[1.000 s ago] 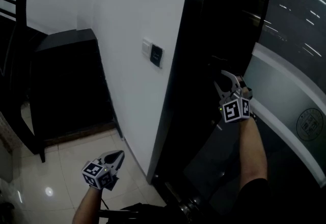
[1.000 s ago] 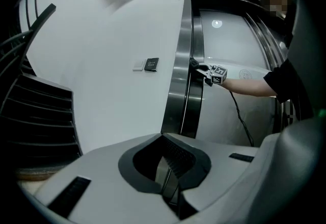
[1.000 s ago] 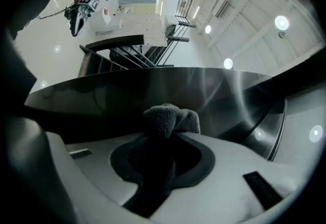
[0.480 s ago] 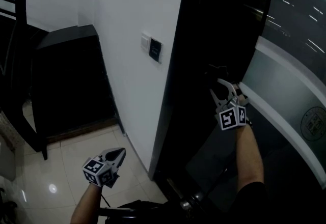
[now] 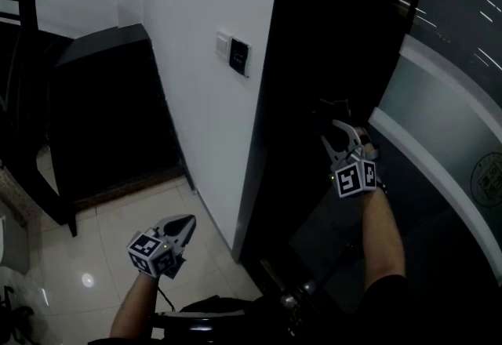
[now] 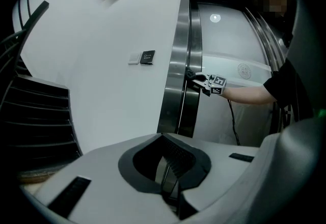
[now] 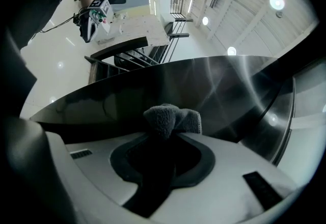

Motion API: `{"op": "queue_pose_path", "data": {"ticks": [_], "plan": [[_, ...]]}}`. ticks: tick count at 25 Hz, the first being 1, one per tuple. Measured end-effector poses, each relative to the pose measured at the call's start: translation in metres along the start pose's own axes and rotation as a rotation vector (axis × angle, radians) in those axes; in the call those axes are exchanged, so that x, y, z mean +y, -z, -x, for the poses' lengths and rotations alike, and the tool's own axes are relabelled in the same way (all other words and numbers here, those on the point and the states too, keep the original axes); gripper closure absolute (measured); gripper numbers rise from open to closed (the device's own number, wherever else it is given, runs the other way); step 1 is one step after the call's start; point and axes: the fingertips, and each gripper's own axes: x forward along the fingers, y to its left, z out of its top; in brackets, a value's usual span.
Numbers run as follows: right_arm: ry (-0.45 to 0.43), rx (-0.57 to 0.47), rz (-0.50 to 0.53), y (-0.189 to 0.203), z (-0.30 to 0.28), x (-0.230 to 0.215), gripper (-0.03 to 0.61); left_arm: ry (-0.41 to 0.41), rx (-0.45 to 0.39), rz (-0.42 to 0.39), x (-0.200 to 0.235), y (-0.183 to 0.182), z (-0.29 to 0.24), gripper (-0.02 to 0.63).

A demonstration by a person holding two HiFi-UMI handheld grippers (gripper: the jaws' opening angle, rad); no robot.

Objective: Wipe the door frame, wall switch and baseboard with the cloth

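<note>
Over the last sec the right tool (image 5: 337, 136) has been shifted only slightly, leftward at the dark door frame (image 5: 314, 61), w/ the gray cloth (image 7: 170, 117) clenched in its jaws. The frame wipe is thus judged under way, approx. early in the task. The wall switch (image 5: 240, 58) lies well apart and is not yet reached. The left tool (image 5: 182, 224) has been raised a bit above the floor (image 5: 94, 234), jaws closed on nothing. Hard to make out: the cloth is lost in shadow in the head view, actual contact w/ the frame can't be confirmed, and the baseboard can't be picked out.
</note>
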Motion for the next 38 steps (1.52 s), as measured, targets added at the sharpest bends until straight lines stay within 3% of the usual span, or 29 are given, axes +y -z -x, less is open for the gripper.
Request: {"op": "queue_pose_path", "data": {"ticks": [38], "plan": [[-0.248,0.080,-0.118,0.042,0.009,0.163,0.495,-0.007,0.104,0.024,-0.018,0.037,0.002,0.612]]}}
